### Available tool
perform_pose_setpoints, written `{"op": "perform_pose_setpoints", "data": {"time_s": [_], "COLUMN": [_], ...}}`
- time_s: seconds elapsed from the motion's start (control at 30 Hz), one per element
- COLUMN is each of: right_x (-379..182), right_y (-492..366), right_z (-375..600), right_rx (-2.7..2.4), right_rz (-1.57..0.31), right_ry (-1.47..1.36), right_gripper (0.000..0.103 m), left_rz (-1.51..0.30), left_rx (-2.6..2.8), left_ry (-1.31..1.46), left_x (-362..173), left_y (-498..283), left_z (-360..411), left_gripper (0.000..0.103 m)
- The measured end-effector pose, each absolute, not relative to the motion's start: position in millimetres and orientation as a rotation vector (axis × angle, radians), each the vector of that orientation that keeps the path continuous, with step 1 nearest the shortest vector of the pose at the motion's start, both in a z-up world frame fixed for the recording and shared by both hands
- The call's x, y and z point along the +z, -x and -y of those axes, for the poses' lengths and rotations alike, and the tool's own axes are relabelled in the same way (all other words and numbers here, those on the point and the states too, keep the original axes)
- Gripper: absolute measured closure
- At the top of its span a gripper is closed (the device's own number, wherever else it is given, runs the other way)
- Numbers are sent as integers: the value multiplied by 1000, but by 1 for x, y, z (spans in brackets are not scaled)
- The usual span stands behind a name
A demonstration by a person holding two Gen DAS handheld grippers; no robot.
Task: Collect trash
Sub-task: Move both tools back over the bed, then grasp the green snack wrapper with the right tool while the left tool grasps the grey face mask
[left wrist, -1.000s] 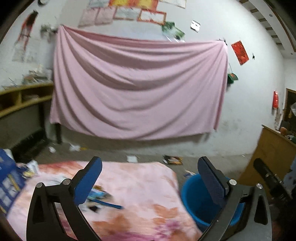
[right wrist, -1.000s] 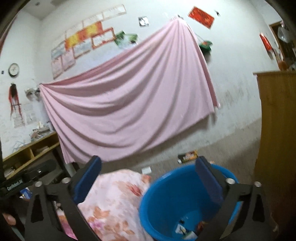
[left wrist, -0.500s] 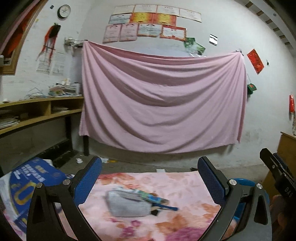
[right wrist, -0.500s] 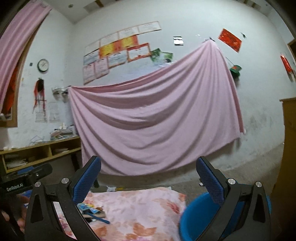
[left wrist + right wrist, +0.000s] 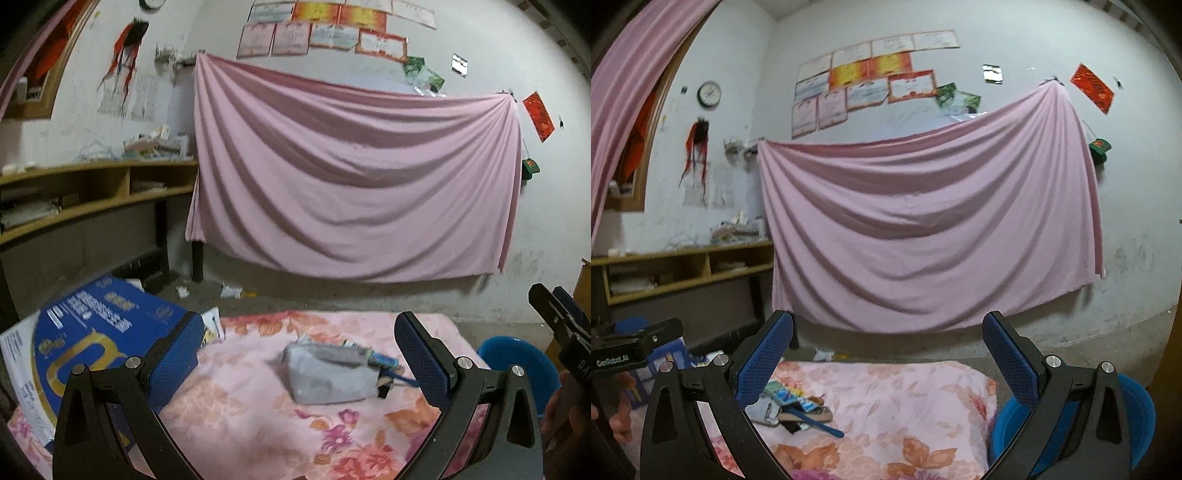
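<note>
Both grippers stood spread with nothing between their pads: the left gripper [image 5: 298, 356] and the right gripper [image 5: 887, 352] hovered above the floral blanket [image 5: 255, 413]. On that blanket lay the trash pile [image 5: 332, 373], a crumpled grey bag with colourful wrappers tucked at its far edge and a blue stick [image 5: 400, 380] poking out toward the blue bucket [image 5: 517, 363]. The pile sat near the blanket's middle, apart from its edges.

From the left wrist view the grey bag showed broad and nearly whole; from the right wrist view the pile [image 5: 798, 408] was half hidden behind a gripper finger, though the wrappers and stick read more clearly (blur softened both). Only the left view showed the large blue printed box [image 5: 96, 332] resting at the blanket's side farthest from the bucket. The right view showed the bucket [image 5: 1137, 413] close beside the blanket's edge.

Beyond the blanket's far edge lay bare floor with a few scraps [image 5: 231, 291], then the pink sheet [image 5: 351, 177] hanging on the wall.
</note>
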State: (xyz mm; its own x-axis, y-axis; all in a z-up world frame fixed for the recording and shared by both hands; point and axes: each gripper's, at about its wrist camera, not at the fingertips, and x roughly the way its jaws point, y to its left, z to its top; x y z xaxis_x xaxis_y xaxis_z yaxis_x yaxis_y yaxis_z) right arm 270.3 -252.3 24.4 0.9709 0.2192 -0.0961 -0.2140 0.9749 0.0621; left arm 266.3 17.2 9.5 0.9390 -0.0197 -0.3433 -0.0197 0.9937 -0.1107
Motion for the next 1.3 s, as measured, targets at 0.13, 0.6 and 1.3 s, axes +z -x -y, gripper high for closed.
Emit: {"op": "perform_pose_setpoints", "data": {"time_s": [0.13, 0.6, 1.3], "right_x": [18, -15, -52], "right_y": [-283, -352, -393], "right_z": [239, 201, 154], "right_rx": [241, 447, 673], "right_rz": [-173, -519, -825], "right_ry": [-26, -30, -23], "right_gripper": [0, 18, 55], "left_rz": [-429, -686, -804], "left_rx": [-5, -111, -251], "left_ry": [119, 242, 301], "left_x": [-4, -40, -56], "left_y": [-279, -322, -348], "left_z": [-22, -39, -39], "left_gripper": [2, 20, 78]}}
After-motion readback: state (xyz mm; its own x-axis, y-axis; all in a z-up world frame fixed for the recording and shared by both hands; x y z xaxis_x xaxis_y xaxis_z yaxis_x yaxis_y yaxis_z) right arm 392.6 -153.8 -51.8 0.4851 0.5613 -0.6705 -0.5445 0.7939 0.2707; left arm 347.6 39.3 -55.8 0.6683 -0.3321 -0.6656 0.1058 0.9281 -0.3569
